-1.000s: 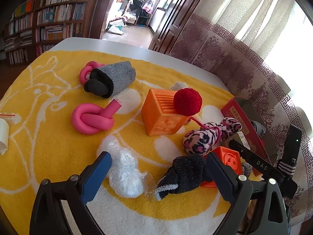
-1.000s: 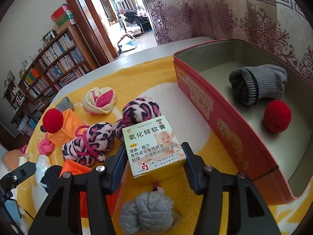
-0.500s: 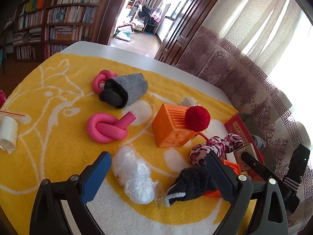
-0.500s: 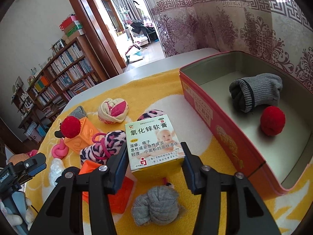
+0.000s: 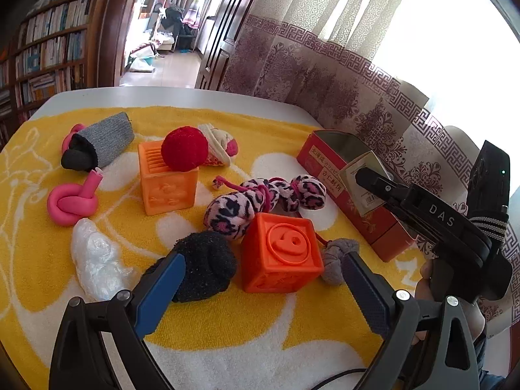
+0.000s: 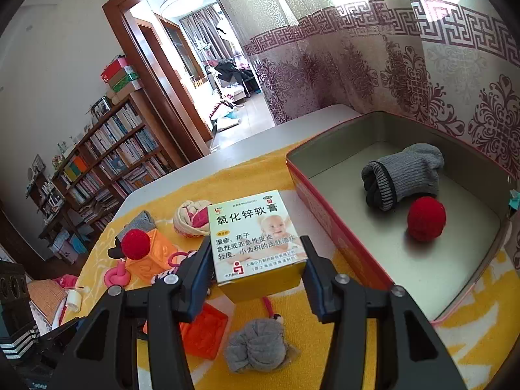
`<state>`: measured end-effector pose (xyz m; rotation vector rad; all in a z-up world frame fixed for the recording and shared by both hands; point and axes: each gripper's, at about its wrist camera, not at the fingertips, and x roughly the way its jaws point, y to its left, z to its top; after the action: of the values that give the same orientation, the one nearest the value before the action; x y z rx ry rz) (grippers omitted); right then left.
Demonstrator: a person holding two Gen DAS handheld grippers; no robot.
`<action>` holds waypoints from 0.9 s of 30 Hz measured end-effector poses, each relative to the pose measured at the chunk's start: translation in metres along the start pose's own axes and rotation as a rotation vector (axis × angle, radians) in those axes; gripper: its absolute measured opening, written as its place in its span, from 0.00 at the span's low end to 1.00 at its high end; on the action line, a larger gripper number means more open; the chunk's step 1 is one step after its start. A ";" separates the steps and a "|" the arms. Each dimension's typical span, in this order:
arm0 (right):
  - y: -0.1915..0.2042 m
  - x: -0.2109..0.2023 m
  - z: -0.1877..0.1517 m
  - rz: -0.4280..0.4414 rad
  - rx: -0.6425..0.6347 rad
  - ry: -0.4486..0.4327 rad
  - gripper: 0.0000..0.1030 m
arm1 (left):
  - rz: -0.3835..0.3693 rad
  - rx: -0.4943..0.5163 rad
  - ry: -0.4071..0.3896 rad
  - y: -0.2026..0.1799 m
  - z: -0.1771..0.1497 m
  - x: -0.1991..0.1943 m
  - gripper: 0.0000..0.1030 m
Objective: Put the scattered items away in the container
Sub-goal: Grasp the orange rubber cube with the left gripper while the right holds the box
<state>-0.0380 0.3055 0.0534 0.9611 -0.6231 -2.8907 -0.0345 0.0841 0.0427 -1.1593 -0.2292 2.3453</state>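
Observation:
My right gripper (image 6: 255, 268) is shut on a yellow-and-white ointment box (image 6: 256, 243) and holds it above the towel, left of the red tin (image 6: 328, 208). The tin holds a grey sock (image 6: 403, 175) and a red pom-pom (image 6: 425, 217). My left gripper (image 5: 263, 289) is open and empty, low over a black sock ball (image 5: 204, 266) and an orange number cube (image 5: 282, 253). The right gripper with the box (image 5: 360, 178) shows in the left wrist view beside the tin (image 5: 325, 162).
On the yellow towel (image 5: 227, 318) lie a leopard plush toy (image 5: 260, 198), a grey sock knot (image 5: 334, 256), a second orange cube (image 5: 169, 185) with a red pom-pom (image 5: 184, 148) on it, a pink knot (image 5: 71, 201), a plastic bag (image 5: 94, 260), a grey-black sock (image 5: 100, 144) and a cream sock ball (image 5: 217, 144).
My right gripper has lifted the ointment box and carried it toward the tin. My left gripper has swung right, so the black sock and number cube now lie between its fingers.

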 end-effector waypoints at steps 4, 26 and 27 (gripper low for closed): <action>-0.003 -0.009 0.004 0.014 0.015 -0.027 0.53 | -0.021 0.037 0.025 -0.020 -0.007 0.009 0.96; -0.004 -0.022 0.007 0.039 0.030 -0.060 0.53 | 0.036 0.047 0.082 -0.015 -0.003 0.064 0.60; -0.004 -0.022 0.007 0.039 0.030 -0.061 0.53 | 0.031 0.042 0.082 -0.014 -0.003 0.063 0.60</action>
<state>-0.0238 0.3152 0.0692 0.8569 -0.6825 -2.8941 -0.0593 0.1287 0.0022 -1.2437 -0.1332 2.3123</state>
